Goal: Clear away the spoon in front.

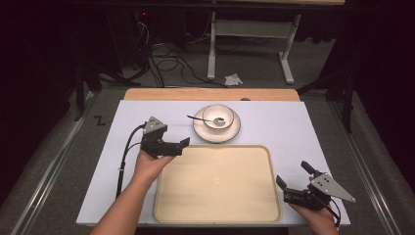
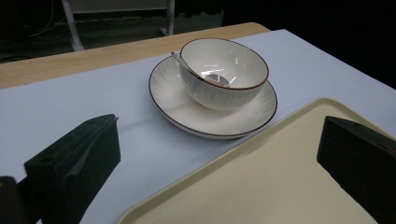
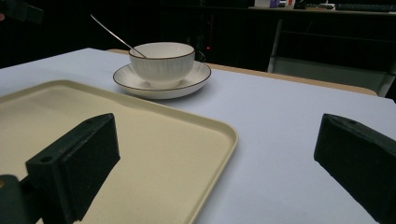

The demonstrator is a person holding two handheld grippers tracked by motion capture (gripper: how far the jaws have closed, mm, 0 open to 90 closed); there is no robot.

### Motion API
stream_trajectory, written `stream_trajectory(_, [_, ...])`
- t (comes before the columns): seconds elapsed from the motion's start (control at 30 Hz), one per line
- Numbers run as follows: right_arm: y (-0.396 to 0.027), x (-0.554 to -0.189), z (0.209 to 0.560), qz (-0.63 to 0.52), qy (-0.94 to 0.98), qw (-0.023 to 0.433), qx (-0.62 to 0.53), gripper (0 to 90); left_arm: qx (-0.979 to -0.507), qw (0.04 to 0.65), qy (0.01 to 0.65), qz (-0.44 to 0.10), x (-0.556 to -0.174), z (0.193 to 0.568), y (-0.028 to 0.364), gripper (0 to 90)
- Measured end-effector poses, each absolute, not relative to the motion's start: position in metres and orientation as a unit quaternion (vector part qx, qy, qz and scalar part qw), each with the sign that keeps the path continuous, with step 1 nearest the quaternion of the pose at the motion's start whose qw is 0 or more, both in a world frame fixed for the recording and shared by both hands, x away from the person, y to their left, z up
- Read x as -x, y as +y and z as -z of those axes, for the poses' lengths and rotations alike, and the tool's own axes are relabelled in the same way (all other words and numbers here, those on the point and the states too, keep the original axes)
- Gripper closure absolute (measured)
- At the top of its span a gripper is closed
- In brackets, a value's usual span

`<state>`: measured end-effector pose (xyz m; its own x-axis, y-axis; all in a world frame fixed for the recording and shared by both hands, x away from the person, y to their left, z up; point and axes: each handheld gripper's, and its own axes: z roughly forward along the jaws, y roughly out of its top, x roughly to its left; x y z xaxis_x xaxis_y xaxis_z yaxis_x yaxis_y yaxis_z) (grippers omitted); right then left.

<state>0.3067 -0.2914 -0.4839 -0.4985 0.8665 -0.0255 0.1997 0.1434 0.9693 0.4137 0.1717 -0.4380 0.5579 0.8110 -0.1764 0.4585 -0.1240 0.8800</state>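
On the pale lavender table [image 1: 293, 132], far edge, sits our white ribbed bowl [image 1: 218, 117] on its saucer [image 1: 230, 133]. The cream plastic tray [image 1: 215, 186] lies bare. Left gripper [image 1: 182, 145] and right gripper [image 1: 292, 182], both wide, empty; we judge lifting crockery trayward comes next.

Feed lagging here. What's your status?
Both grippers, left and right, open, empty. Bowl with spoon on saucer, beyond empty tray. Nothing blocking.

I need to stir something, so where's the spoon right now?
The spoon sits in the bowl on the saucer, just beyond the tray's far edge in the high view, handle leaning out toward the left.
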Motion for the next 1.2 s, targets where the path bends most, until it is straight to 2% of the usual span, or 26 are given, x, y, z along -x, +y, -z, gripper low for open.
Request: stream_trajectory(1.2, [-0.293, -0.31, 0.485, -0.534, 0.684, 0.31, -0.389, 0.8, -0.723, 0.485, 0.467, -0.152, -0.481, 0.431, 0.142, 3.7])
